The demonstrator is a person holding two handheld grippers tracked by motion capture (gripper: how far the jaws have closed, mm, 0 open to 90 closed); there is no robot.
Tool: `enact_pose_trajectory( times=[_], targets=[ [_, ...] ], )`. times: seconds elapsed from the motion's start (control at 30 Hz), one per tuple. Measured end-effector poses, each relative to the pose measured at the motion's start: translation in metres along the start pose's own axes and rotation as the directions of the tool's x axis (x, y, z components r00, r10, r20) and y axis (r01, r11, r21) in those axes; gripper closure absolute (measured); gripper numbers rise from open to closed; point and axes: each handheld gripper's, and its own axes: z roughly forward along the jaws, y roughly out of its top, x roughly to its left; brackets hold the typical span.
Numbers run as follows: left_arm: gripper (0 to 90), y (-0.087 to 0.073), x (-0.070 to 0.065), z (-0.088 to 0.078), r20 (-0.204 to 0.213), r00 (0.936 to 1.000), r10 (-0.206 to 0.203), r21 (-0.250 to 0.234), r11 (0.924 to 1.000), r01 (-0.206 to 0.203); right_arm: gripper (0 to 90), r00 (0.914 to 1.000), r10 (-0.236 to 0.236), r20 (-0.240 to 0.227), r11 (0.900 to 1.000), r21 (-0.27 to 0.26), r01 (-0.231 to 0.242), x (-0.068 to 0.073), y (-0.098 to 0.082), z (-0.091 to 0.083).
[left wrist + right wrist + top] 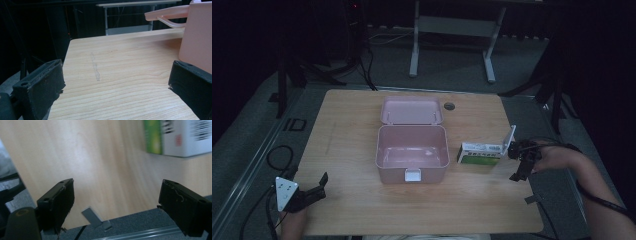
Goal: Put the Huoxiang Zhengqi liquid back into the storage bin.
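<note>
An open pink plastic box (412, 152) stands mid-table with its lid (412, 110) folded back and a white latch at the front. Just to its right lies a white and green carton (479, 153). My right gripper (523, 171) is held right of the carton near the table's right edge, open, with nothing between its fingers. In the right gripper view the gripper (117, 195) hovers over bare wood, with the carton (180, 136) at the top right. My left gripper (319, 186) rests open at the front left corner. In the left gripper view the gripper (116, 80) shows its jaws wide apart, the pink box (197, 37) ahead on the right.
The wooden table (352, 130) has a small round grommet (449, 106) behind the box lid. A grey tab (95, 217) sticks out at the table's edge below my right gripper. Cables lie on the floor at left, and a desk frame (452, 30) stands beyond the table.
</note>
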Motion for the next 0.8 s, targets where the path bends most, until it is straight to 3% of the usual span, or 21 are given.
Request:
enact_pose_trajectory(
  times=[0.17, 0.23, 0.43, 0.8],
  targets=[
    [0.2, 0.0, 0.0, 0.0, 0.003, 1.0, -0.002, 0.0, 1.0, 0.002, 11.5, 0.9996, 0.026, 0.004, 0.999, -0.019, -0.026, -0.016, 0.009, -0.011],
    [0.2, 0.0, 0.0, 0.0, 0.003, 1.0, -0.001, 0.001, 1.0, 0.001, 11.6, 0.9995, 0.021, 0.026, 1.0, -0.014, -0.02, -0.019, 0.013, -0.012],
    [0.2, 0.0, 0.0, 0.0, 0.004, 1.0, -0.001, 0.001, 1.0, 0.001, 18.1, 0.9949, -0.053, 0.086, 0.999, -0.008, 0.053, -0.028, 0.025, -0.016],
    [0.3, 0.0, 0.0, 0.0, 0.01, 0.9999, -0.004, -0.001, 1.0, 0.004, 34.8, 0.9803, -0.145, 0.134, 0.989, -0.015, 0.148, -0.042, 0.051, -0.013]
  ],
)
